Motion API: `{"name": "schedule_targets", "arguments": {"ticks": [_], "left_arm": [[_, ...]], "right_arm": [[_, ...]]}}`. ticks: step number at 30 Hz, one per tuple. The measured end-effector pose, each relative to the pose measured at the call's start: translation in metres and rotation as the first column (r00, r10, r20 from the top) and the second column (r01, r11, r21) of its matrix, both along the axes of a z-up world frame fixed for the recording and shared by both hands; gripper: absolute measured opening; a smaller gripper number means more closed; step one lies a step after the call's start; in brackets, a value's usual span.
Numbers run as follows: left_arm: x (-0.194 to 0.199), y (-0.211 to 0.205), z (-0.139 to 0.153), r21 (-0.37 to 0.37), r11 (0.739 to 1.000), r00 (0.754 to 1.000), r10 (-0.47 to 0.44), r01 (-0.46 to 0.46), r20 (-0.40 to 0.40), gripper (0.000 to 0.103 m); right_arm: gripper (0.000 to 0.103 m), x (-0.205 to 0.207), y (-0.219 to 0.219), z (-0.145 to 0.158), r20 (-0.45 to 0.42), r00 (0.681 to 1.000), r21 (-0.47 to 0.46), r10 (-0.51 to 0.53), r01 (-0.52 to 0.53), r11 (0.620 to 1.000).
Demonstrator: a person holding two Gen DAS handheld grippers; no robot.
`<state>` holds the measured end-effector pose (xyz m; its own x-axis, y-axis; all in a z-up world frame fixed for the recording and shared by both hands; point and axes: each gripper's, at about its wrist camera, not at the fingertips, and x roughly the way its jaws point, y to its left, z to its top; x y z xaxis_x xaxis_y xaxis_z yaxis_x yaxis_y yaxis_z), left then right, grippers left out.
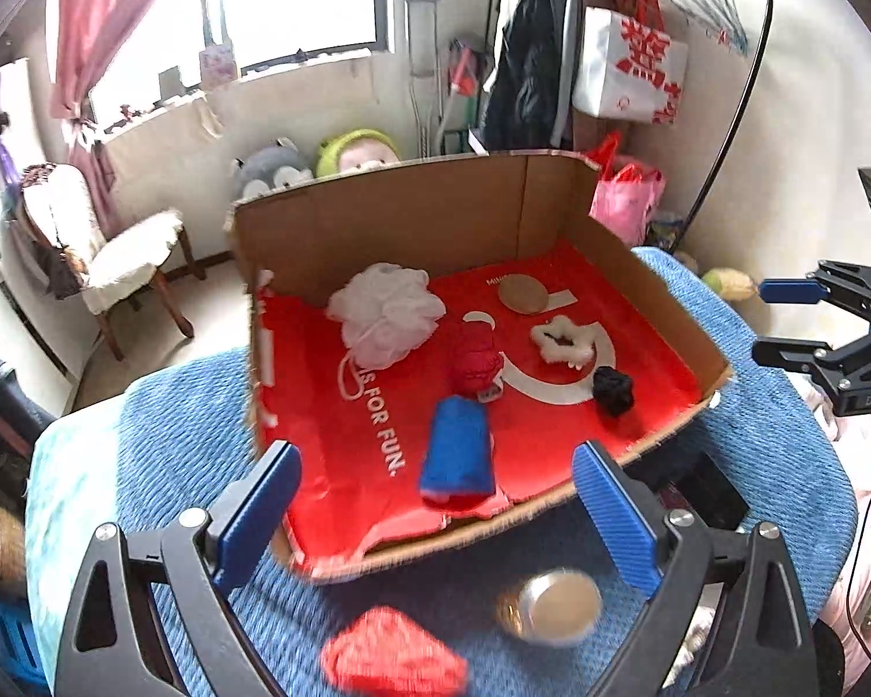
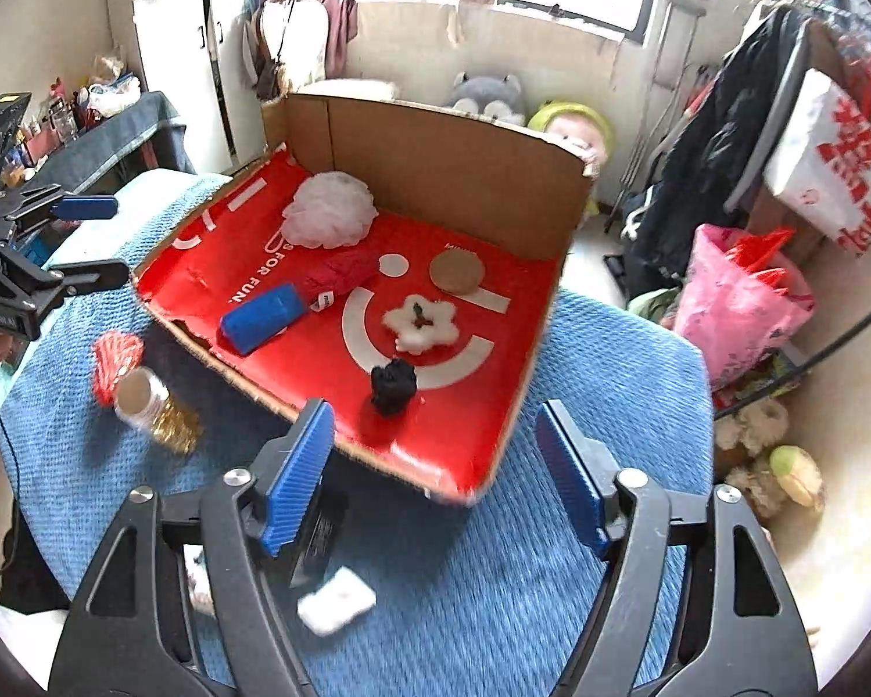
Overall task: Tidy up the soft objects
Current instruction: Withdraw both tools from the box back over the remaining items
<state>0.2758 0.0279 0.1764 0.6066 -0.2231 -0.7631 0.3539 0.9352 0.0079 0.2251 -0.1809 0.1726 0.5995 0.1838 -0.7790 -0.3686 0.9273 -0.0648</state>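
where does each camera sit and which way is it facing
Left wrist: sits on the left tool, angled down over the cardboard box from its near left; its own open fingers show, and the right tool at the right edge.
Right wrist: sits on the right tool, angled down at the box's near right corner; the left tool shows at left.
Shared: box, blue roll, white scrunchie.

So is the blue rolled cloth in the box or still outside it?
In. The blue rolled cloth lies on the cardboard box's red floor, just inside the near edge.
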Motion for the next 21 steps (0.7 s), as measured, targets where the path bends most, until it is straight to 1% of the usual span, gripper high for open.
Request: {"name": "schedule_targets", "arguments": {"ticks": [4,7,10,13,16,18,21], "left_arm": [[-0.043,0.009,0.011,-0.022,1.0,0.998,0.02,-0.018,0.06,0.102],[-0.076,0.014,0.012,-0.041,0.999,0.995,0.028,-0.024,0.096,0.103],[-0.109,0.02,0.006,-0.04,0.996,0.987,0.088,-0.084,0.132,0.103],[-0.143,0.027,-0.002,-0.058,0.992,0.976,0.124,-0.116,0.179,0.103],[-0.17,0.028,-0.01,-0.096,0.988,0.971,0.135,-0.118,0.199,0.103],[-0.188,0.027,-0.017,-0.117,0.985,0.964,0.153,-0.13,0.217,0.103],[-0.209,0.021,-0.028,-0.137,0.982,0.956,0.161,-0.13,0.244,0.103]], "right_arm": [[0.074,-0.045,-0.008,0.008,0.054,0.998,0.028,-0.014,0.012,1.0],[0.08,-0.078,-0.017,0.008,0.103,0.994,0.05,-0.045,0.04,0.998],[0.081,-0.109,-0.027,0.005,0.136,0.988,0.078,-0.073,0.063,0.995],[0.081,-0.141,-0.036,-0.003,0.163,0.981,0.1,-0.108,0.092,0.991],[0.081,-0.167,-0.036,-0.011,0.192,0.974,0.094,-0.121,0.104,0.99],[0.083,-0.181,-0.033,-0.018,0.218,0.966,0.077,-0.139,0.125,0.989],[0.085,-0.199,-0.028,-0.032,0.243,0.955,0.084,-0.171,0.154,0.984]]}}
